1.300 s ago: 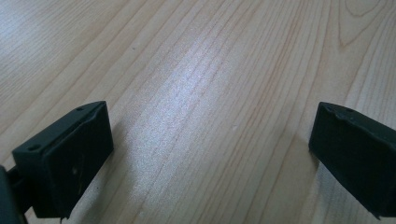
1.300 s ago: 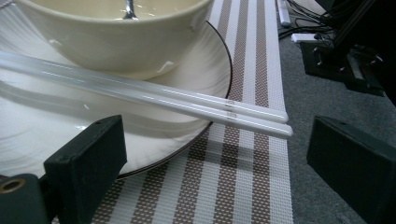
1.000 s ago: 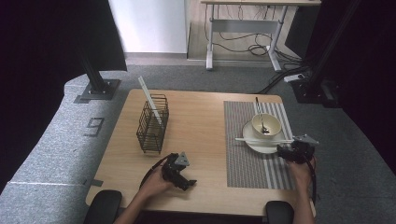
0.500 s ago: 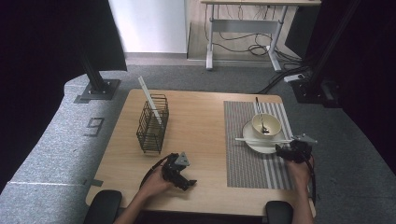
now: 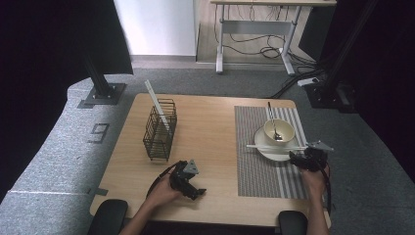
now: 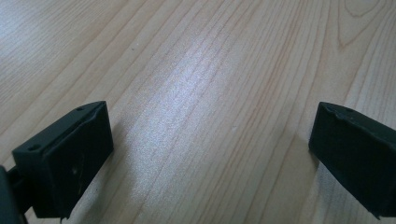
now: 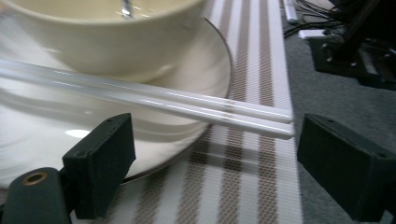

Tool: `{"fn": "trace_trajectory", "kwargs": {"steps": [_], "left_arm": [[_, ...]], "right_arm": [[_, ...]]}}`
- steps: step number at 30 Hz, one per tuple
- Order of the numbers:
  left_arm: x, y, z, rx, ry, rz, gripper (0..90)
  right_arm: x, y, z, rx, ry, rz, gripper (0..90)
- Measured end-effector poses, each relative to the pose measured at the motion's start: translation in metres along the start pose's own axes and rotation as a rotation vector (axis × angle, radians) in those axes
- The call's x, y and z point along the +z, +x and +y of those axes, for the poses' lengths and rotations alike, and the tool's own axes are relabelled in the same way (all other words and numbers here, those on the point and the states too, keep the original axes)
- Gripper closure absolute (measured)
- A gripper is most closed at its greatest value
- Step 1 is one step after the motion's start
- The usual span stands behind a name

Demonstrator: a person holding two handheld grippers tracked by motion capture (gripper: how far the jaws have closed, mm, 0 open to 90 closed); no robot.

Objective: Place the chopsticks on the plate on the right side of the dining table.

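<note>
A cream bowl (image 5: pixel 279 130) with a spoon (image 5: pixel 272 119) in it stands on a white plate (image 5: pixel 268 150) on the striped placemat (image 5: pixel 259 169). A pair of white chopsticks (image 5: pixel 274 146) lies across the plate's near rim, tips pointing right (image 7: pixel 196 108). My right gripper (image 5: pixel 299 157) is open just off the plate's right edge, and the chopstick ends lie between its jaws without touching them. My left gripper (image 5: pixel 195 192) is open low over bare wood (image 6: pixel 205 107) near the front edge, with nothing between its jaws.
A black wire basket (image 5: pixel 159 129) with one white stick (image 5: pixel 157 105) leaning out of it stands at the table's left. Grey carpet (image 7: pixel 345 102) begins right of the placemat edge. Black stands and a desk frame sit on the floor beyond the table.
My right gripper has edged slightly toward the plate and the chopstick ends. The left gripper has stayed where it was.
</note>
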State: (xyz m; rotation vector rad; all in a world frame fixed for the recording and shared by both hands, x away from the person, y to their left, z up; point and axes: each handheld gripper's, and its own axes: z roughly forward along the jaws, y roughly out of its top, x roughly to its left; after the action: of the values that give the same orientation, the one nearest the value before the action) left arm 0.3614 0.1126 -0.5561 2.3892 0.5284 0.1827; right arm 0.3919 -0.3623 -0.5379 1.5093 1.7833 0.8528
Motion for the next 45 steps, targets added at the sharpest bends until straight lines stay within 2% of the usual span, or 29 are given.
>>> {"fn": "trace_trajectory", "kwargs": {"steps": [2, 4, 6, 8, 12, 21, 34, 38, 45], "left_arm": [[0.0, 0.0, 0.0, -0.001, -0.001, 0.0, 0.0], [0.0, 0.0, 0.0, -0.001, 0.0, 0.001, 0.0], [0.0, 0.0, 0.0, -0.001, -0.001, 0.001, 0.0], [0.0, 0.0, 0.0, -0.001, -0.001, 0.001, 0.0], [0.0, 0.0, 0.0, 0.0, 0.0, 0.001, 0.0], [0.0, 0.0, 0.0, -0.001, 0.0, 0.001, 0.0], [0.0, 0.0, 0.0, -0.001, 0.0, 0.001, 0.0], [0.0, 0.0, 0.0, -0.001, 0.0, 0.0, 0.0], [0.0, 0.0, -0.001, -0.002, -0.013, 0.0, 0.0]], "right_arm": [[-0.004, 0.008, 0.0, -0.009, -0.002, 0.044, 10.5], [-0.006, 0.022, 0.0, -0.042, 0.01, 0.099, 6.9], [-0.004, 0.033, 0.0, -0.065, 0.018, 0.137, 0.5], [0.0, 0.046, 0.001, -0.083, 0.025, 0.2, 0.0], [0.008, 0.063, 0.007, -0.145, 0.02, 0.238, 0.0], [0.02, 0.08, 0.008, -0.21, 0.046, 0.263, 0.0], [0.022, 0.082, 0.009, -0.226, 0.038, 0.267, 0.0], [0.015, 0.079, 0.011, -0.245, 0.024, 0.246, 0.0], [-0.011, 0.07, 0.013, -0.249, 0.003, 0.213, 0.0]]}}
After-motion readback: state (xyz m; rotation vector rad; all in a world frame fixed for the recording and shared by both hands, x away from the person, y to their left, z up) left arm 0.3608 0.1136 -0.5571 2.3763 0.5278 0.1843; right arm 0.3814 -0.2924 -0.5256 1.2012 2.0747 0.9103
